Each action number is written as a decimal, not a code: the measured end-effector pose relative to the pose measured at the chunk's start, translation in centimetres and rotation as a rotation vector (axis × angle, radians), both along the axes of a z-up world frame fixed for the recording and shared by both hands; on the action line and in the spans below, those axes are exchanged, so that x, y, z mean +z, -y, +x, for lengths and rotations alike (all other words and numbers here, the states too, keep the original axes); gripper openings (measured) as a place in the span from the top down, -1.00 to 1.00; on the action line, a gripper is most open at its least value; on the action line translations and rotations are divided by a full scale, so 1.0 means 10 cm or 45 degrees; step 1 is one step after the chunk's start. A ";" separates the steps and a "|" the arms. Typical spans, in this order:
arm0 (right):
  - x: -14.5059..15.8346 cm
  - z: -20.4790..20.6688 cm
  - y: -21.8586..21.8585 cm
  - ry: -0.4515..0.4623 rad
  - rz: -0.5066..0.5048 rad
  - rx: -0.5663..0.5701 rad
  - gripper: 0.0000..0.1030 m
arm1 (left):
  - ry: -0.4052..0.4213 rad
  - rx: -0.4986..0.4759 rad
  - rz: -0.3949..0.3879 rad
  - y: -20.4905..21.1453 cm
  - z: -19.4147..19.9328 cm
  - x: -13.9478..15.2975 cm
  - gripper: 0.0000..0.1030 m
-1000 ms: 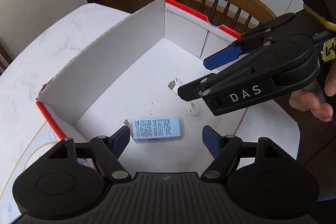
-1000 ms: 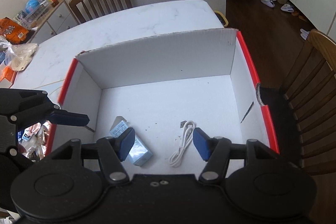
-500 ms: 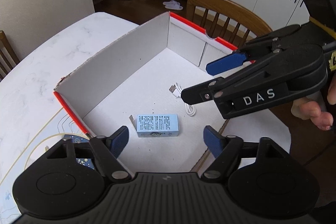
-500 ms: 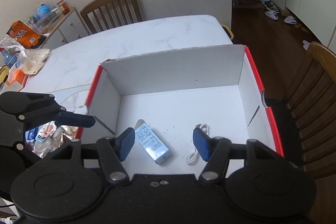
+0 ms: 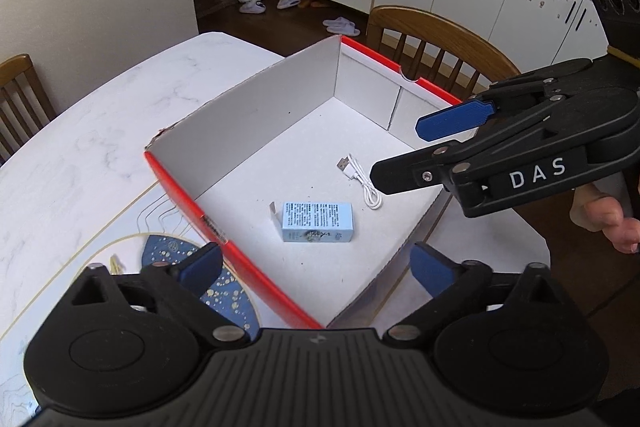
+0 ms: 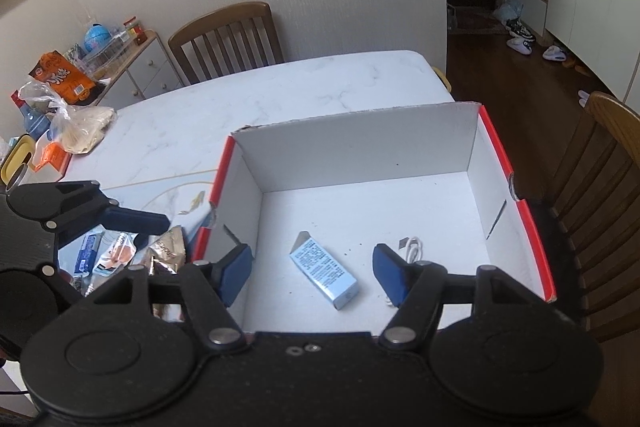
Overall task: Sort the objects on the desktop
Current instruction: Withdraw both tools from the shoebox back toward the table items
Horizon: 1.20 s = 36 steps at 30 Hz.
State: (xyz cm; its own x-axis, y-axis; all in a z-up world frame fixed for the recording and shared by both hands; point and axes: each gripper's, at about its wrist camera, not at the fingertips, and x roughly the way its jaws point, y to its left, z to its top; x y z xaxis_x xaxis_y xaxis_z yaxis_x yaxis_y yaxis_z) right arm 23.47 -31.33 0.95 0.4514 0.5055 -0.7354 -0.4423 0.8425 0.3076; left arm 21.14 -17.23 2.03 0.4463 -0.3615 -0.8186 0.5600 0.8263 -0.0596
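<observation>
A white cardboard box with red edges [image 5: 188, 195] [image 6: 500, 147] stands on the marble table. On its floor lie a pale blue carton [image 5: 318, 221] [image 6: 325, 274] and a coiled white USB cable [image 5: 362, 177] [image 6: 414, 247]. My left gripper [image 5: 316, 267] hovers open above the box's near corner, nothing between its fingers. My right gripper [image 6: 312, 273] is open and empty above the box's near wall; it also appears at the right of the left wrist view [image 5: 436, 151]. Left of the box lie several snack packets [image 6: 120, 251].
A blue-and-gold patterned mat [image 5: 224, 291] lies by the box. Wooden chairs [image 5: 436, 43] [image 6: 228, 39] stand around the table. A plastic bag [image 6: 76, 123] and an orange packet [image 6: 62, 77] sit at the far left near a small cabinet.
Both grippers have risen and drawn back from the box, so more of the table and room shows. The carton and cable lie where they were.
</observation>
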 end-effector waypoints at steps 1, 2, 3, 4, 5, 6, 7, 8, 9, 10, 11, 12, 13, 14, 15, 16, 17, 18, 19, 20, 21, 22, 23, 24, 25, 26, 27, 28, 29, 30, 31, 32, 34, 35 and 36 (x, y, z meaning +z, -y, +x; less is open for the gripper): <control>0.01 -0.03 -0.01 0.007 -0.002 0.001 -0.32 | 0.005 0.006 -0.004 -0.03 -0.02 0.01 -0.96; 0.02 -0.06 -0.02 0.013 -0.002 0.000 -0.33 | 0.012 0.011 -0.009 -0.05 -0.04 0.02 -0.96; 0.02 -0.08 -0.03 0.015 0.003 -0.003 -0.33 | 0.018 0.013 -0.014 -0.08 -0.06 0.03 -0.96; 0.03 -0.10 -0.04 0.016 0.006 -0.006 -0.34 | 0.026 0.015 -0.020 -0.11 -0.08 0.05 -0.96; 0.04 -0.13 -0.06 0.022 0.006 -0.009 -0.34 | 0.031 0.016 -0.027 -0.14 -0.10 0.06 -0.96; 0.05 -0.16 -0.07 0.028 0.004 -0.013 -0.35 | 0.034 0.016 -0.032 -0.16 -0.12 0.06 -0.96; 0.06 -0.18 -0.09 0.033 0.003 -0.015 -0.35 | 0.041 0.018 -0.034 -0.19 -0.14 0.07 -0.96; 0.06 -0.21 -0.10 0.038 0.003 -0.014 -0.35 | 0.048 0.017 -0.038 -0.22 -0.16 0.07 -0.96; 0.07 -0.24 -0.11 0.044 0.003 -0.014 -0.35 | 0.051 0.017 -0.042 -0.25 -0.18 0.07 -0.96; 0.08 -0.27 -0.13 0.050 0.003 -0.013 -0.35 | 0.059 0.022 -0.043 -0.27 -0.20 0.07 -0.96; 0.10 -0.30 -0.15 0.058 0.002 -0.010 -0.35 | 0.069 0.025 -0.049 -0.31 -0.23 0.08 -0.96; 0.11 -0.32 -0.17 0.066 0.000 -0.008 -0.35 | 0.079 0.025 -0.060 -0.34 -0.25 0.08 -0.96; 0.11 -0.35 -0.18 0.072 -0.001 -0.007 -0.35 | 0.087 0.029 -0.068 -0.37 -0.27 0.08 -0.96; 0.12 -0.37 -0.20 0.076 0.001 -0.005 -0.35 | 0.088 0.033 -0.076 -0.41 -0.29 0.09 -0.96; 0.13 -0.40 -0.22 0.081 0.003 -0.002 -0.35 | 0.084 0.033 -0.088 -0.44 -0.31 0.09 -0.96; 0.13 -0.42 -0.24 0.087 0.003 0.000 -0.35 | 0.081 0.037 -0.101 -0.47 -0.33 0.10 -0.96; 0.14 -0.45 -0.27 0.092 0.001 0.000 -0.35 | 0.082 0.050 -0.113 -0.52 -0.35 0.10 -0.96; 0.15 -0.47 -0.29 0.098 0.000 0.001 -0.35 | 0.084 0.062 -0.124 -0.56 -0.37 0.11 -0.96; 0.15 -0.50 -0.32 0.103 -0.001 0.002 -0.35 | 0.087 0.074 -0.132 -0.60 -0.39 0.11 -0.96; 0.16 -0.52 -0.34 0.108 0.000 0.003 -0.35 | 0.093 0.085 -0.135 -0.63 -0.41 0.12 -0.96; 0.16 -0.55 -0.36 0.114 0.003 0.004 -0.35 | 0.102 0.095 -0.134 -0.67 -0.43 0.12 -0.96; 0.16 -0.57 -0.39 0.120 0.005 0.005 -0.35 | 0.111 0.105 -0.132 -0.70 -0.45 0.13 -0.96; 0.16 -0.59 -0.41 0.124 0.007 0.007 -0.35 | 0.115 0.119 -0.126 -0.73 -0.47 0.13 -0.96; 0.17 -0.61 -0.44 0.131 0.007 0.009 -0.35 | 0.117 0.134 -0.123 -0.77 -0.48 0.13 -0.96; 0.17 -0.64 -0.47 0.139 0.008 0.014 -0.35 | 0.122 0.141 -0.130 -0.80 -0.50 0.13 -0.96; 0.18 -0.66 -0.51 0.147 0.011 0.018 -0.35 | 0.128 0.143 -0.147 -0.84 -0.52 0.13 -0.96; 0.18 -0.68 -0.53 0.154 0.015 0.022 -0.35 | 0.130 0.148 -0.158 -0.88 -0.53 0.13 -0.96; 0.19 -0.71 -0.56 0.163 0.021 0.027 -0.35 | 0.135 0.152 -0.161 -0.90 -0.55 0.13 -0.96; 0.20 -0.73 -0.59 0.172 0.026 0.031 -0.35 | 0.149 0.159 -0.160 -0.93 -0.57 0.14 -0.96; 0.21 -0.76 -0.62 0.184 0.026 0.036 -0.35 | 0.160 0.166 -0.160 -0.95 -0.59 0.15 -0.96; 0.21 -0.79 -0.65 0.197 0.023 0.041 -0.35 | 0.160 0.169 -0.166 -0.98 -0.60 0.15 -0.96; 0.22 -0.81 -0.68 0.209 0.019 0.046 -0.35 | 0.155 0.170 -0.178 -1.02 -0.61 0.14 -0.96; 0.23 -0.86 -0.73 0.223 0.017 0.058 -0.35 | 0.147 0.176 -0.190 -1.08 -0.64 0.13 -0.96; 0.24 -0.88 -0.76 0.228 0.016 0.062 -0.35 | 0.148 0.182 -0.188 -1.11 -0.65 0.13 -0.96; 0.24 -0.90 -0.79 0.235 0.013 0.066 -0.35 | 0.151 0.188 -0.189 -1.14 -0.67 0.12 -0.96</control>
